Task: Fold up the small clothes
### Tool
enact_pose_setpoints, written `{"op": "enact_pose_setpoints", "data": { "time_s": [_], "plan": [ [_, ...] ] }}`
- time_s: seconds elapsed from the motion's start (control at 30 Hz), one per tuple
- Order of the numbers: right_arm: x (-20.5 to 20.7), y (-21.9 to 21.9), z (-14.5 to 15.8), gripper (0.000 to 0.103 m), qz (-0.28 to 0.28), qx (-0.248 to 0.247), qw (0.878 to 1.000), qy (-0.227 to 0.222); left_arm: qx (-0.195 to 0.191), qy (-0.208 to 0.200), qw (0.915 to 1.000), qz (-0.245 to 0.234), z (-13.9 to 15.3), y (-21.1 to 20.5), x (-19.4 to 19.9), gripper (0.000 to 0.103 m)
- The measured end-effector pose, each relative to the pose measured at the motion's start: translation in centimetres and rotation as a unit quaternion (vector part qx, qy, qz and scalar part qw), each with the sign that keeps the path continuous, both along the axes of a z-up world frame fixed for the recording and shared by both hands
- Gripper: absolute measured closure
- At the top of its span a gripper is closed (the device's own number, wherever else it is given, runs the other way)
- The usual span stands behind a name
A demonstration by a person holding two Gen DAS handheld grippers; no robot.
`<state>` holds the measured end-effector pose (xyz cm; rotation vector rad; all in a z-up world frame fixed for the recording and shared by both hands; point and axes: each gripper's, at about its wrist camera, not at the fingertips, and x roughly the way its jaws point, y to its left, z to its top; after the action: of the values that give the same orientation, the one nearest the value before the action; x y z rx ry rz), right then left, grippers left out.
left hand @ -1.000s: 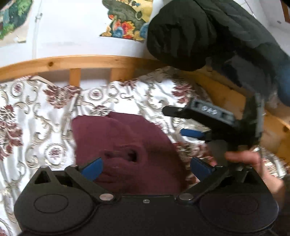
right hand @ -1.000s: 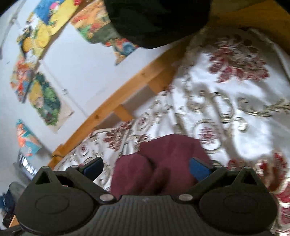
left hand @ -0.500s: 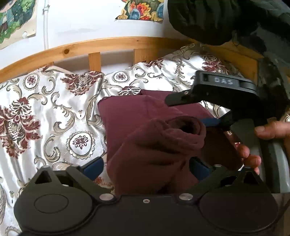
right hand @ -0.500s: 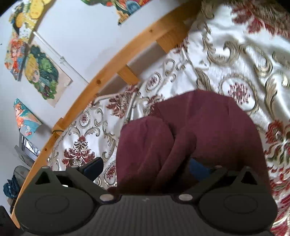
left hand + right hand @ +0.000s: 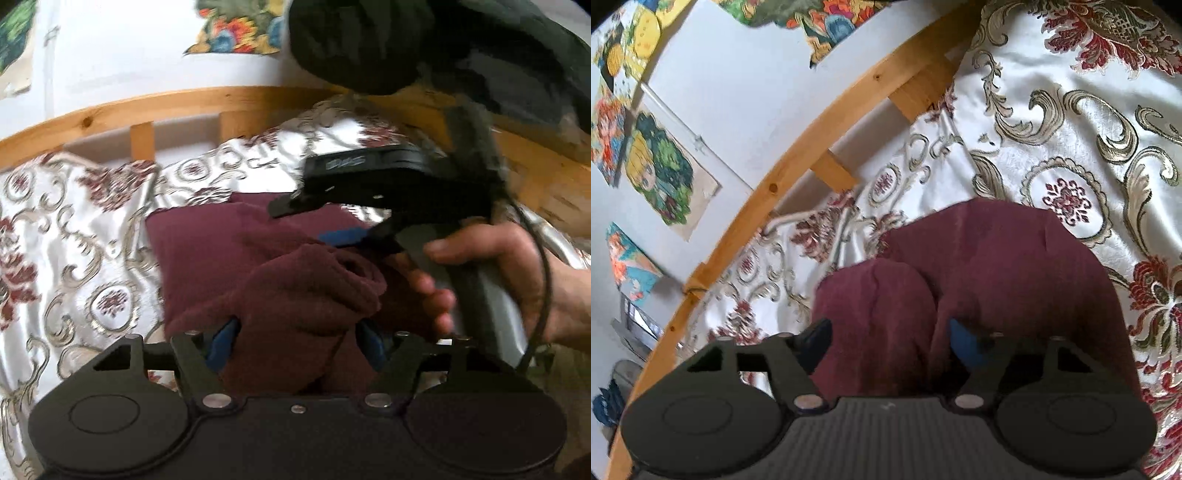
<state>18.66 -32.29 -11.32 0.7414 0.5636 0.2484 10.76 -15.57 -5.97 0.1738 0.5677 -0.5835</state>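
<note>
Both tongs, L & R, pinching bunched fuzzy maroon garment; glossy brocade bedspread beneath

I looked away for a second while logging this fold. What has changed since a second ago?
Both grippers closed in on the maroon garment: the left gripper and right gripper now pinch bunched cloth, lifting the near edge up off the bedspread. A second ago both stood open with the garment lying flat. The far part stays on the bedspread.

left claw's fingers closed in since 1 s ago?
Yes. The left claw has closed in on the bunched maroon garment, its fingers nearer together against its own housing.
</note>
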Motion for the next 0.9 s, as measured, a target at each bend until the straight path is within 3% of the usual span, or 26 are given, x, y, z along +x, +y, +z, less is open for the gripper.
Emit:
{"op": "enact_pose_setpoints", "data": {
  "time_s": [0.13, 0.23, 0.3, 0.4, 0.53, 0.63, 0.9],
  "plan": [
    [0.4, 0.4, -0.7, 0.030, 0.009, -0.027, 0.999, 0.035, 0.016, -0.005, 0.9998, -0.006, -0.3, -0.6, -0.5, 0.033],
    [0.2, 0.7, -0.7, 0.037, 0.012, -0.042, 0.999, 0.025, 0.007, 0.001, 1.0000, -0.006, -0.5, -0.3, -0.6, 0.033],
    [0.1, 1.1, -0.4, 0.066, 0.012, -0.067, 0.998, 0.018, 0.002, 0.004, 0.9999, -0.009, -0.5, -0.2, -0.6, 0.035],
    [-0.5, 1.9, 0.6, 0.085, 0.014, -0.122, 0.992, -0.013, -0.014, 0.012, 0.9997, -0.018, -0.5, -0.2, -0.6, 0.038],
    [-1.9, 2.9, 2.7, 0.088, 0.009, -0.197, 0.978, -0.073, -0.052, 0.024, 0.9978, -0.034, -0.6, -0.3, -0.6, 0.040],
    [-2.9, 2.3, 3.9, 0.088, -0.015, -0.219, 0.970, -0.106, -0.080, 0.032, 0.9956, -0.038, -0.9, -0.6, -0.5, 0.041],
    [-3.2, -0.9, 3.8, 0.090, -0.063, -0.225, 0.968, -0.092, -0.141, 0.057, 0.9865, -0.059, -2.2, -1.6, 0.2, 0.040]
  ]
}}
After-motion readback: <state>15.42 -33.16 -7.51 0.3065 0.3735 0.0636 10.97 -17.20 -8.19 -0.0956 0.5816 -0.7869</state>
